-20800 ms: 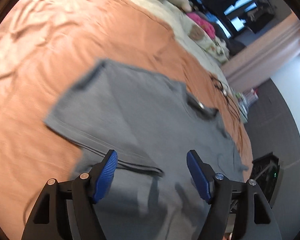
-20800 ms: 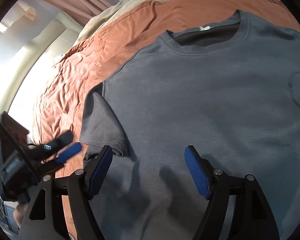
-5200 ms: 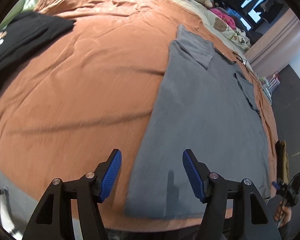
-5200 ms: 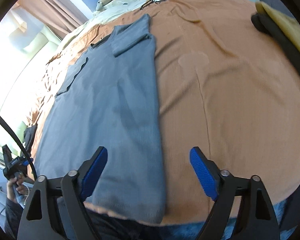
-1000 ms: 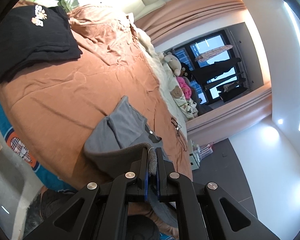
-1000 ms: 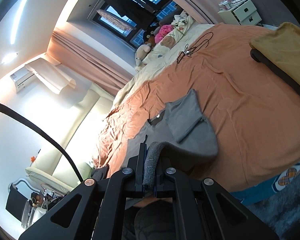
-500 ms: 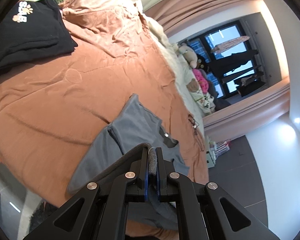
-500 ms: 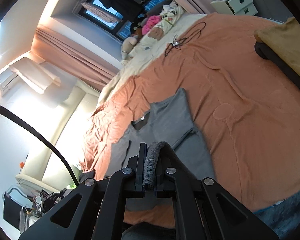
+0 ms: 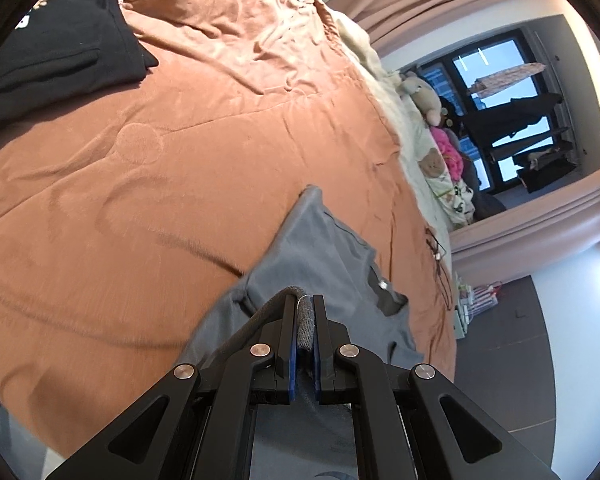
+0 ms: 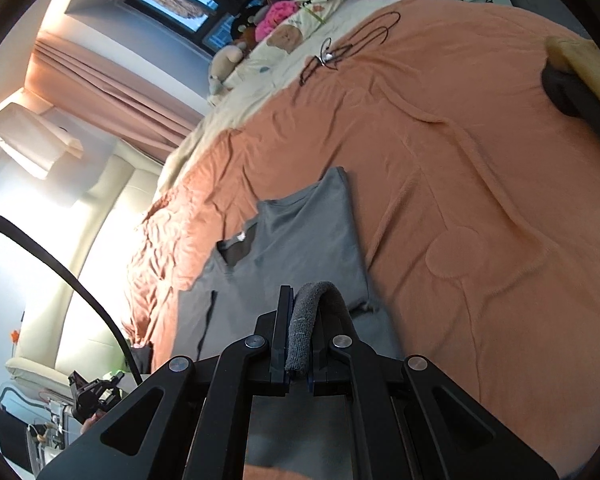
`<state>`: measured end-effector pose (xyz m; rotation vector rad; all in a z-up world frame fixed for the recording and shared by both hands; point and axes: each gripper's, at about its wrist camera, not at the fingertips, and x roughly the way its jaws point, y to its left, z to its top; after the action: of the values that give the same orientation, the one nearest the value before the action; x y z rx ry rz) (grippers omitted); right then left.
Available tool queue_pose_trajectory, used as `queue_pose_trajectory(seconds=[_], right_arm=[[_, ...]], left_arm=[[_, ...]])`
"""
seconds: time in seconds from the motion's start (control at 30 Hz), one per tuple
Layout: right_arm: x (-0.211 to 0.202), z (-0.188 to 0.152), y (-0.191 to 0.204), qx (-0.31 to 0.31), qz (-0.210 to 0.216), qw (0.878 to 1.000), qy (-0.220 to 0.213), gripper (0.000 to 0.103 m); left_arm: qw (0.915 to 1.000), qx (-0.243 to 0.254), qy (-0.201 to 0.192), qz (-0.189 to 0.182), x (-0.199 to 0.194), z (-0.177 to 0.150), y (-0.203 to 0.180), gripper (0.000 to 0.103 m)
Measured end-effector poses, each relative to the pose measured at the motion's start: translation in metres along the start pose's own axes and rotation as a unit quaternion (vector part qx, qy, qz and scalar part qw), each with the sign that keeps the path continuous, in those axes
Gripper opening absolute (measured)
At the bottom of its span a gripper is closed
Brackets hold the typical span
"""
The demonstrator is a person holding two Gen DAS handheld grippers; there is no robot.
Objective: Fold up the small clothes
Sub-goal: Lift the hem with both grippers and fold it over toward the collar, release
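Observation:
A grey T-shirt (image 9: 320, 256) lies on the orange bedspread (image 9: 160, 184) with its sides folded in, collar and white label facing up. My left gripper (image 9: 304, 312) is shut on a bunched corner of the shirt's hem, lifted above the bed. In the right wrist view the same grey T-shirt (image 10: 300, 240) stretches away from me, and my right gripper (image 10: 302, 300) is shut on the other hem corner, a roll of grey cloth arching over its fingers. The lower half of the shirt hangs beneath both grippers and is mostly hidden.
A folded black garment (image 9: 56, 52) lies at the far left of the bed. A yellow cloth over a dark one (image 10: 580, 80) sits at the right edge. A black cable (image 10: 340, 48), soft toys (image 9: 424, 96) and pillows lie near the bed's far end.
Both grippers have travelled forward over the bed and tipped downward, carrying the hem toward the collar. The shirt's upper half now fills more of each view.

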<state>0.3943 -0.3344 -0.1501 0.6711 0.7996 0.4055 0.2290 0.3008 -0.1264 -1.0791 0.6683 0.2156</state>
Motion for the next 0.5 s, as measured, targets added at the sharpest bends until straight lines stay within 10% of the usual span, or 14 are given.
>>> queue_pose_trajectory(seconds=[0.5], right_arm=[[0.076,0.041,0.006,-0.002,-0.052,0.998,0.025,0.002]], left_arm=[[0.9964,0.033,0.025,0.074,0.090,0.049,-0.007,0.006]])
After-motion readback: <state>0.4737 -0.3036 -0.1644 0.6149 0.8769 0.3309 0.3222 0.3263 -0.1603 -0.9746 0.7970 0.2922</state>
